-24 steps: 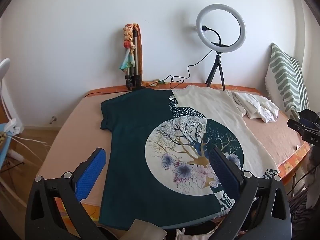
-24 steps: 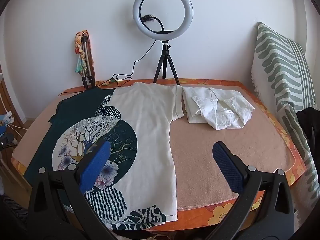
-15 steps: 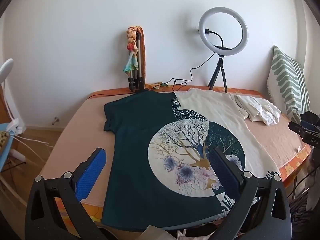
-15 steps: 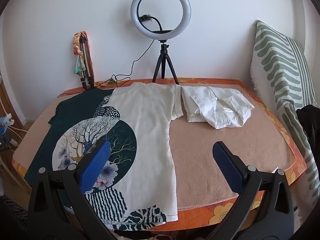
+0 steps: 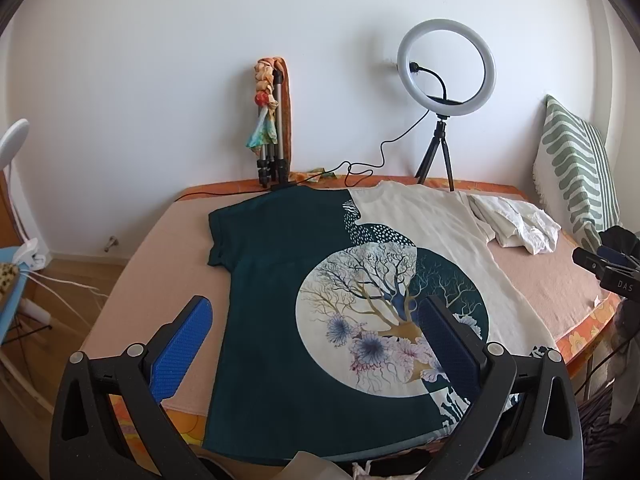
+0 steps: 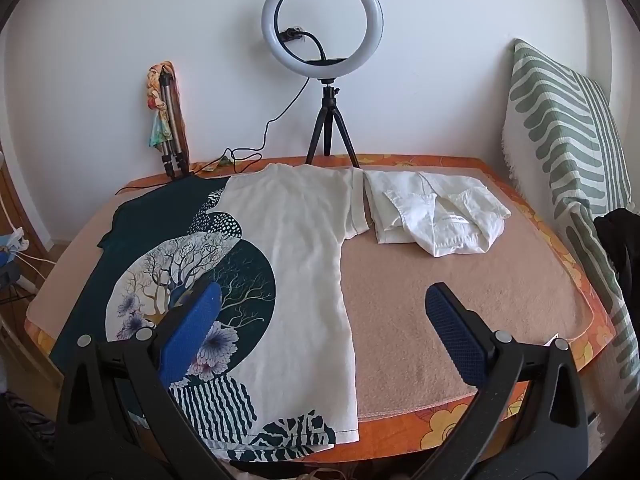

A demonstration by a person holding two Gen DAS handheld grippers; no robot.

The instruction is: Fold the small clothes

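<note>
Two open tools [image 5: 314,334] [image 6: 322,316] above T-shirt [image 5: 280,320]

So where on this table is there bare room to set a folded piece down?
Largest free patch: the pink cloth between the T-shirt, the white garment and the near edge. A narrower strip lies beyond the T-shirt's dark sleeve. The back edge is crowded: ring light, folded tripod, cable.

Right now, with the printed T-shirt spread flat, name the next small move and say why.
Probably lower both open grippers to the near hem of the teal-and-cream tree-print T-shirt: left gripper and right gripper hover above it, holding nothing, and it lies flat and unfolded.
</note>
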